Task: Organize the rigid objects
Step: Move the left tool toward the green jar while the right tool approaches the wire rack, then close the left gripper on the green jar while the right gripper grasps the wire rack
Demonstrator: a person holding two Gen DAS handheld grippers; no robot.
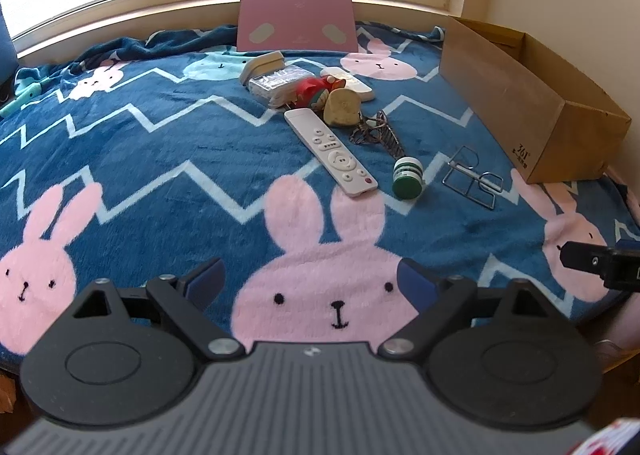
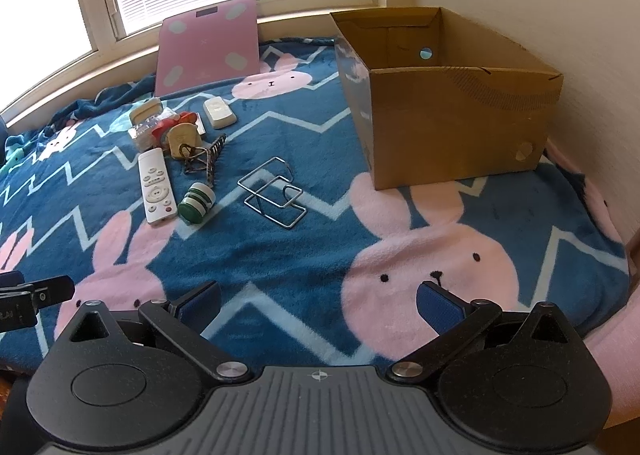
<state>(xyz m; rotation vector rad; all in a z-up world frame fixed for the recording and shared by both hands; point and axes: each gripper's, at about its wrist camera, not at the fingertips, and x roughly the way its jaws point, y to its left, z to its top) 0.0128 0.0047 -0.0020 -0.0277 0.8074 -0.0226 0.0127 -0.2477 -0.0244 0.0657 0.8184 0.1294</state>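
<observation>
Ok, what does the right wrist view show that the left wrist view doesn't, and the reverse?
Only the right wrist view looks into the open cardboard box; what can be seen of its inside is bare, with a round hole in the far wall. It also shows the right claw open.

Only the left wrist view shows the printed mark on the box end and the left claw open.

Both show the white remote, green-capped bottle, wire rack and pink scale on the bunny blanket, all outside the box.

The blanket (image 1: 160, 159) is blue with white zigzags and pink bunnies. The remote (image 1: 330, 151) is white, the scale (image 1: 296, 11) pink (with pale ovals), the box (image 2: 452, 127) brown.
</observation>
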